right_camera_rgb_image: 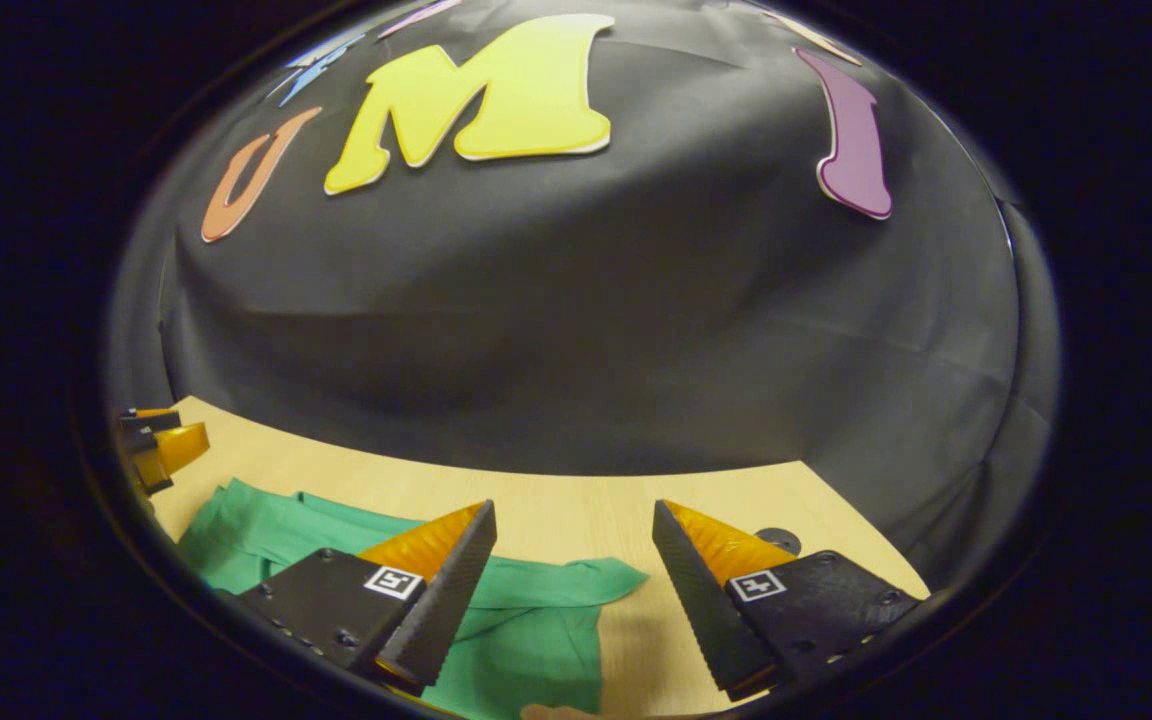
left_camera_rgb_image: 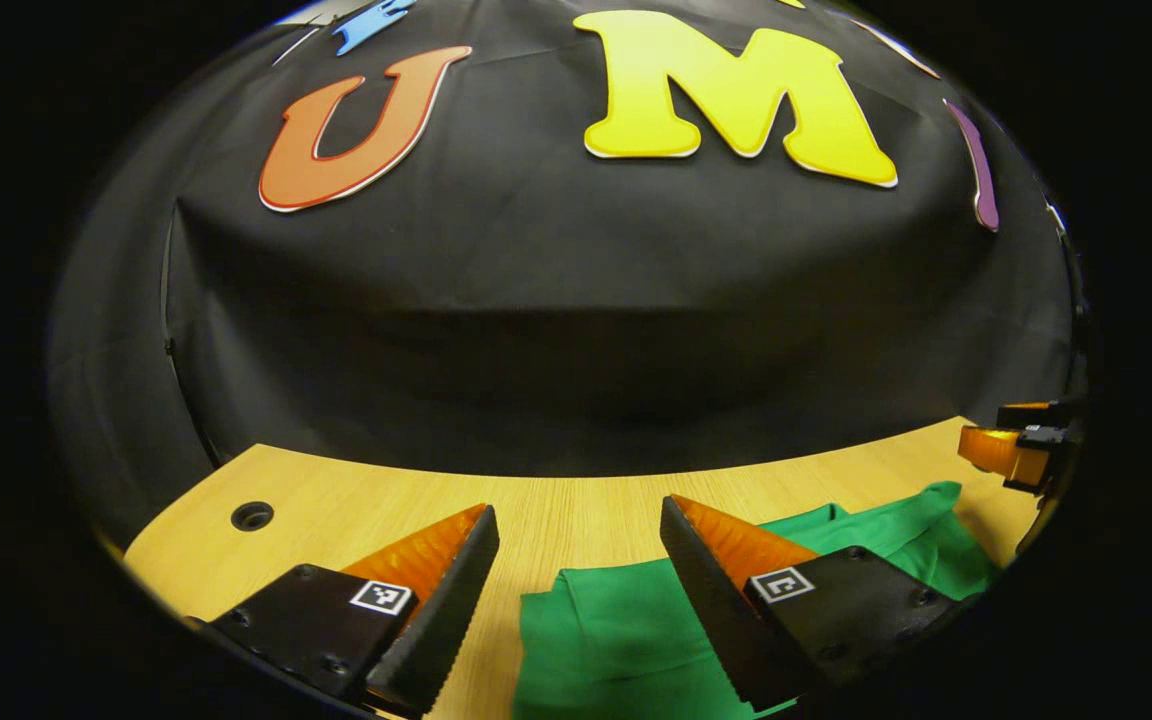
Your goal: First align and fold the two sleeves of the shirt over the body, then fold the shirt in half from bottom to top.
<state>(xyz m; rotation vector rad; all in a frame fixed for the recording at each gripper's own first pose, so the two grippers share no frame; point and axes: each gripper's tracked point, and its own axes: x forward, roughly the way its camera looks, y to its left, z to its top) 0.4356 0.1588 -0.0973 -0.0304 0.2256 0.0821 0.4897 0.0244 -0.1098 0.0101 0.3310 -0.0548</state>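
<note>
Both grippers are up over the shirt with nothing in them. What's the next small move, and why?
Probably lower the right gripper onto the sleeve tip lying flat on the table between its open fingers. The green shirt looks unfolded, and the left gripper is open over the other edge.

So here's how we see it laid out: the shirt lies flat on the table, with the booth wall standing behind the table's far edge. In the left gripper view, the left hand-held gripper hangs over the shirt's left edge, and the right hand-held gripper sits off at the far right. In the right gripper view, a sleeve reaches out between the fingers, and a hole in the table lies just behind the right finger.
</note>
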